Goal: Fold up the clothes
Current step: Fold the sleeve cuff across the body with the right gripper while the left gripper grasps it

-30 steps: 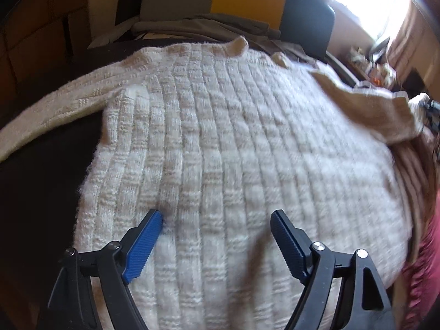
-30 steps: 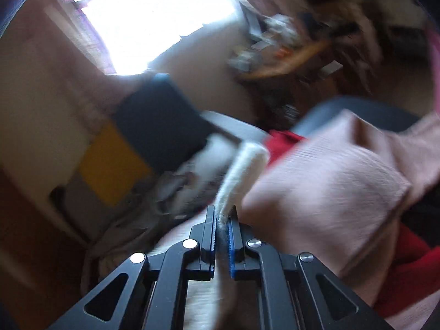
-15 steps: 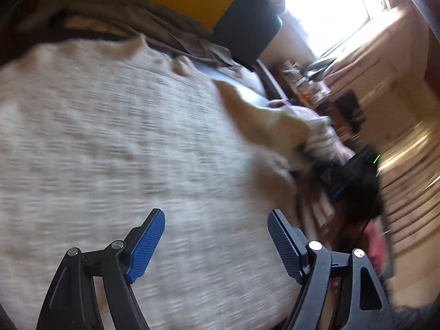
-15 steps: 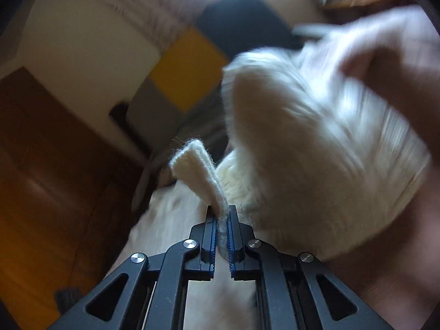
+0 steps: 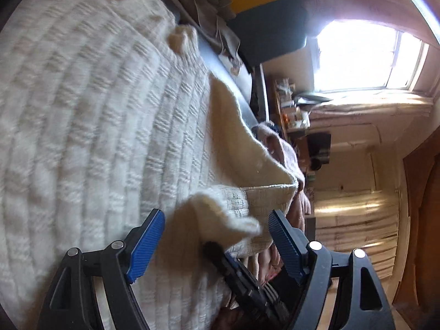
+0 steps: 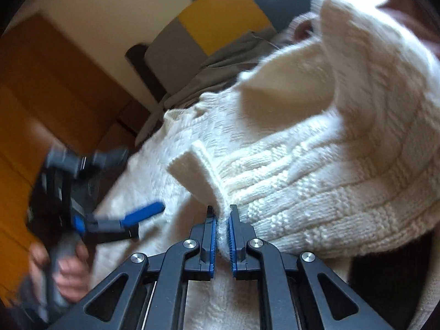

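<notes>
A cream knitted sweater (image 5: 90,126) lies spread on a dark surface. My right gripper (image 6: 222,227) is shut on the sweater's sleeve cuff (image 6: 198,176) and holds the sleeve (image 6: 316,170) folded over the body. My left gripper (image 5: 216,236) is open, hovering just above the sweater body, with the folded sleeve end (image 5: 220,214) between its blue pads. The right gripper's black tip (image 5: 242,277) shows low in the left wrist view. The left gripper (image 6: 129,220) also shows at the left of the right wrist view, held by a hand.
A pink garment (image 5: 286,154) lies past the sweater's right edge. Grey-olive cloth (image 6: 220,63) is heaped behind the sweater, before yellow, grey and dark blue cushions (image 6: 220,16). A bright window (image 5: 363,55) and a cluttered shelf (image 5: 291,107) are beyond.
My right gripper has carried the sleeve from beside the pink garment over onto the sweater body. My left gripper has swung right, stayed open, and now has the sleeve end between its pads.
</notes>
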`<state>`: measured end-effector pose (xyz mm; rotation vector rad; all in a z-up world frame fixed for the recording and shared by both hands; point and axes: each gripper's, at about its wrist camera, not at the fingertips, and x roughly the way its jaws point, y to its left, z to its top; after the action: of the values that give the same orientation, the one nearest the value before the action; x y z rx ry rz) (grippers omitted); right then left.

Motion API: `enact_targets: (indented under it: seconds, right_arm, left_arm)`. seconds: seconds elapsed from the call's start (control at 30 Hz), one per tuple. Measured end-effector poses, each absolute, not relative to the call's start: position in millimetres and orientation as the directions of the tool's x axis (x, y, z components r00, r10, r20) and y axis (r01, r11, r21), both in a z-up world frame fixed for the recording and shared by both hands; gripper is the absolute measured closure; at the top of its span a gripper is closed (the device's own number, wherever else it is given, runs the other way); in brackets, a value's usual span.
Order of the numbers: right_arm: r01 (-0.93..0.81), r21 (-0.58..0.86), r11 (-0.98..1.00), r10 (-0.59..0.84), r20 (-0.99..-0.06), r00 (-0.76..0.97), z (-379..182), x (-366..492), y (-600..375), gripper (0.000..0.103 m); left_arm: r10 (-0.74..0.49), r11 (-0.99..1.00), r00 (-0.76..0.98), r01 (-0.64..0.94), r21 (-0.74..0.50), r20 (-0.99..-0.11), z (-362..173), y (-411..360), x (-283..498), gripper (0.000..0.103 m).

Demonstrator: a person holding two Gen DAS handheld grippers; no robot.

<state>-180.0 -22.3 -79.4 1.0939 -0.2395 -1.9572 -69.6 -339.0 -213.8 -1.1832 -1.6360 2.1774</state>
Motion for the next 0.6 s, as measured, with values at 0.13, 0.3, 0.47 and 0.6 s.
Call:
enact_targets:
  seconds: [0.13, 0.3, 0.47, 0.6]
  right_arm:
    - [0.648, 0.453, -0.612, -0.738, -0.621, -0.263, -78.2, -170.4, -28.9, 0.089]
    - [0.627, 0.501, -0.596, -0.761, -0.602, -0.242, -84.3, -176.9, -27.1, 0.089]
    - [0.618, 0.526, -0.584, -0.774, -0.59, -0.229, -85.0, -177.7, -24.7, 0.086]
    - [0.634, 0.501, -0.589, -0.764, -0.6, -0.236, -76.2, -171.9, -25.8, 0.057]
  left_arm:
    - [0.58, -0.449, -0.6, 0.329, -0.831, -0.551, -217.4, -325.5, -96.8, 0.029]
    - [0.503, -0.607, -0.549, 0.325, -0.725, -0.667, -211.5, -305.8, -111.3, 0.063]
    - [0.421, -0.707, -0.524, 0.321, -0.63, -0.74, -210.5, -294.2, -118.1, 0.092]
    - [0.386, -0.749, -0.56, 0.273, -0.603, -0.733, -190.6, -290.8, -121.1, 0.096]
